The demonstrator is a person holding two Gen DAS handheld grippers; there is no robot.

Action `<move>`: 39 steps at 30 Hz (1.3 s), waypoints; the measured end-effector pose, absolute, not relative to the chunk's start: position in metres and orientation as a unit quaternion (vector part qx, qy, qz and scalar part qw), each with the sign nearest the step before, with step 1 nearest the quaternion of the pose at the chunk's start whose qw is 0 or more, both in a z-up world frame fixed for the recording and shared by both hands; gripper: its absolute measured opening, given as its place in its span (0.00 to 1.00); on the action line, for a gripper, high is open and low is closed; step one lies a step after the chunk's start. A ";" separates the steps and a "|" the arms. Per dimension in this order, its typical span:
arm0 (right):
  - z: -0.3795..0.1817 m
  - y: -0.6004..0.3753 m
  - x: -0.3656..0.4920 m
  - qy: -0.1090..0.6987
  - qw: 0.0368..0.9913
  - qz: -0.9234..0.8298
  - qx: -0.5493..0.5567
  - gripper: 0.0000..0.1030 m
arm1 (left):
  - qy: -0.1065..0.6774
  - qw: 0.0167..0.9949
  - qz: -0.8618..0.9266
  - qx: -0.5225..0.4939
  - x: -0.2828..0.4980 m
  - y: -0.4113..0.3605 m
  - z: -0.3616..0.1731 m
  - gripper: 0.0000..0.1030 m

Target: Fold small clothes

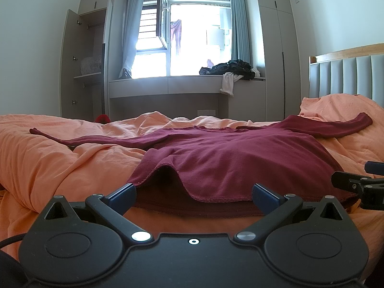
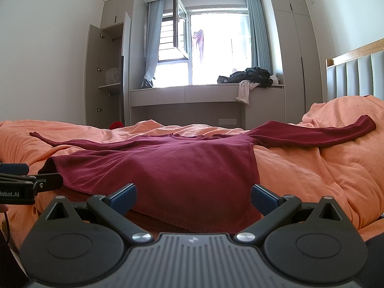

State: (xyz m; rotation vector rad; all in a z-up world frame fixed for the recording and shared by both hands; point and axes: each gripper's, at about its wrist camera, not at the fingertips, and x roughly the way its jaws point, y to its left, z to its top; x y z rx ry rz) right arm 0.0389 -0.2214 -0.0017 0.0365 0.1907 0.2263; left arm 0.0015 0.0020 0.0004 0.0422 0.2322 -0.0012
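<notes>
Maroon long-sleeved shirt (image 1: 230, 158) (image 2: 168, 165) laid flat on an orange duvet (image 1: 48, 163) (image 2: 324, 168), hem nearest the cameras, neckline toward the window, both sleeves stretched outward to either side. Hem slightly lifted and rippled near its left corner. Left gripper (image 1: 193, 198) (image 2: 14, 168) at the left part of the hem, fingers spread wide, blue pads (image 1: 122, 196) flanking the hem edge, nothing pinched. Right gripper (image 2: 193, 198) (image 1: 369, 168) at the right part of the hem, likewise spread wide over the hem and its right corner, nothing pinched. Beyond the bed: window bench (image 1: 168, 84) carrying a heap of dark and white clothes (image 1: 232, 69) (image 2: 252, 75); open wardrobe (image 1: 84, 60) at left; padded headboard (image 1: 348, 76) at right.
</notes>
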 end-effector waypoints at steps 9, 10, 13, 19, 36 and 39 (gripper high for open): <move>-0.002 -0.221 0.039 0.096 0.989 0.112 0.018 1.00 | 0.117 0.993 -0.001 0.020 0.002 0.002 0.000 1.00; -0.001 -0.221 0.039 0.097 0.989 0.112 0.018 1.00 | 0.118 0.993 -0.001 0.018 0.001 0.004 0.001 1.00; -0.001 -0.221 0.042 0.108 0.987 0.114 0.023 1.00 | 0.137 0.990 -0.002 0.010 0.005 0.004 0.005 1.00; 0.010 -0.229 0.053 0.133 0.983 0.117 0.040 1.00 | 0.164 0.986 -0.008 0.010 0.028 0.003 0.025 1.00; 0.048 -0.303 0.148 0.196 0.979 -0.001 0.056 1.00 | 0.196 0.978 -0.028 0.061 0.161 -0.051 0.068 1.00; 0.047 -0.319 0.170 0.197 0.979 -0.020 0.053 1.00 | 0.202 0.977 -0.031 0.055 0.183 -0.055 0.065 1.00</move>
